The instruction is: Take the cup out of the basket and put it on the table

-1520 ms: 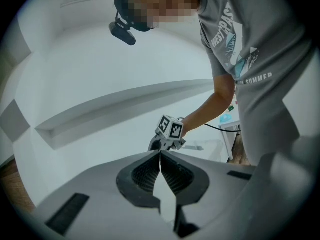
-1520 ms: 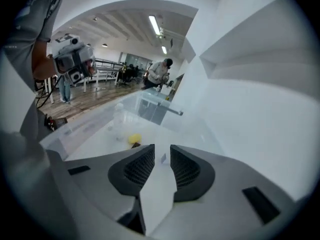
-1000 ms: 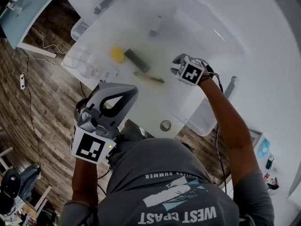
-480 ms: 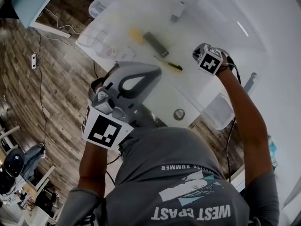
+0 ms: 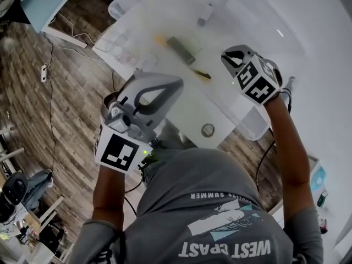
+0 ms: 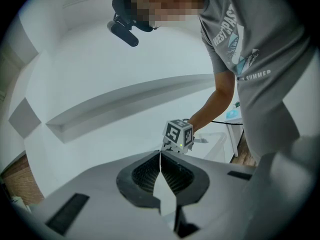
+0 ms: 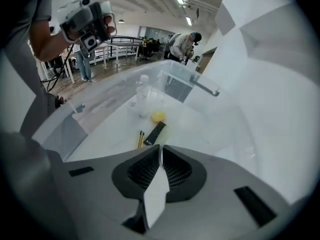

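White table (image 5: 190, 111), viewed from above. Its near edge runs below the remote control (image 5: 181, 50), with a round hole (image 5: 207, 130) close to that edge. Bare tabletop lies open between the remote and the edge. A pencil (image 7: 140, 139) lies just beside the remote and a yellow ball (image 7: 158, 116) lies at its far end. The clear cup (image 7: 143, 101) stands just past the ball. Whether a basket wall encloses it cannot be told.

Left gripper (image 6: 160, 156): jaws pressed together, empty, aimed away from the remote.

Right gripper (image 7: 160, 151): held above the bare tabletop nearer than the remote, jaws pressed together with nothing between them.
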`<action>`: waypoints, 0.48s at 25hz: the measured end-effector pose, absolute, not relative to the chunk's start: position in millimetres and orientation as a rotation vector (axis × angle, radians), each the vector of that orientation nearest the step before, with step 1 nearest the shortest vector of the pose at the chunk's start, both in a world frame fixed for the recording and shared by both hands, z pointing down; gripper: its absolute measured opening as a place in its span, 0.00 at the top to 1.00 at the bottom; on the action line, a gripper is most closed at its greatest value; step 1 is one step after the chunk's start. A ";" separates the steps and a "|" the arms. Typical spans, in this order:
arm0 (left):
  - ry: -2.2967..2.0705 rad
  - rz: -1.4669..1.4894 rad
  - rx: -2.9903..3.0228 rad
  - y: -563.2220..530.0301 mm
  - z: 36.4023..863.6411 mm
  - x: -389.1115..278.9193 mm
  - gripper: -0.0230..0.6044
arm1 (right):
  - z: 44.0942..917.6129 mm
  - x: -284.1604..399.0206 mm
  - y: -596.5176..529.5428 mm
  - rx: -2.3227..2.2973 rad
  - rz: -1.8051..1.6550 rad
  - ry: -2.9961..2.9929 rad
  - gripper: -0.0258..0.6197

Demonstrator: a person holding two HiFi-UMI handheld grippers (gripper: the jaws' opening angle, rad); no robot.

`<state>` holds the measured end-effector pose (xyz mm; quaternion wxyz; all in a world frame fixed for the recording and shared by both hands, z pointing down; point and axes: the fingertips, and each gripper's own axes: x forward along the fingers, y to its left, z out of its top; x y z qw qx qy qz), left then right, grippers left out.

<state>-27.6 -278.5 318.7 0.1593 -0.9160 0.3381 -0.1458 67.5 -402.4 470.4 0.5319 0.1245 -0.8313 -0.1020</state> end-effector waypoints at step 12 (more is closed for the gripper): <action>0.976 -0.441 -2.571 -235.0 306.6 -8.1 0.94 | 343.4 62.7 -325.6 0.414 -0.464 -2.192 0.91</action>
